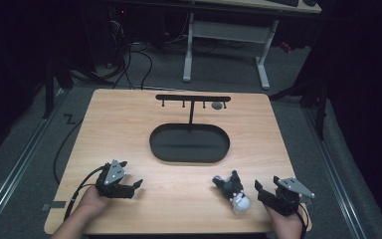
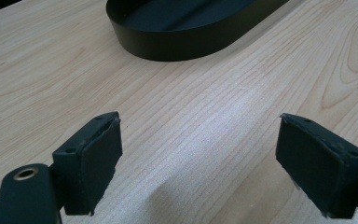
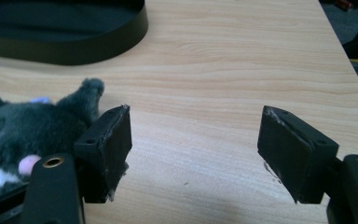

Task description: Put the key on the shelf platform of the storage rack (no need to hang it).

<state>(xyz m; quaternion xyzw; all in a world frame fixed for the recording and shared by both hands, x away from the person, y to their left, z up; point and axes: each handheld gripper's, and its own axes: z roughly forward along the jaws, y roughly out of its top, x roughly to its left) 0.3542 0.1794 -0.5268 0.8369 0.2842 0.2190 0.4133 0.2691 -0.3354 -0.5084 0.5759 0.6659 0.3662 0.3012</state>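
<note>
Plush toy point(image 1: 233, 190) lies on the table point(image 1: 179, 194) near edge, just beside our right gripper point(image 1: 266, 193); both it and left gripper point(image 1: 133, 187) sit spread, empty. We judge pre-grasp: next, close on toy, likely for the tray point(image 1: 189, 143).

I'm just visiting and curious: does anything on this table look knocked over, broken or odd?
Mostly tidy. The small plush toy lies flopped on its side on the bare table, outside the black oval tray. The pads on the right tongs look frayed at their edges. Nothing is spilled.
</note>
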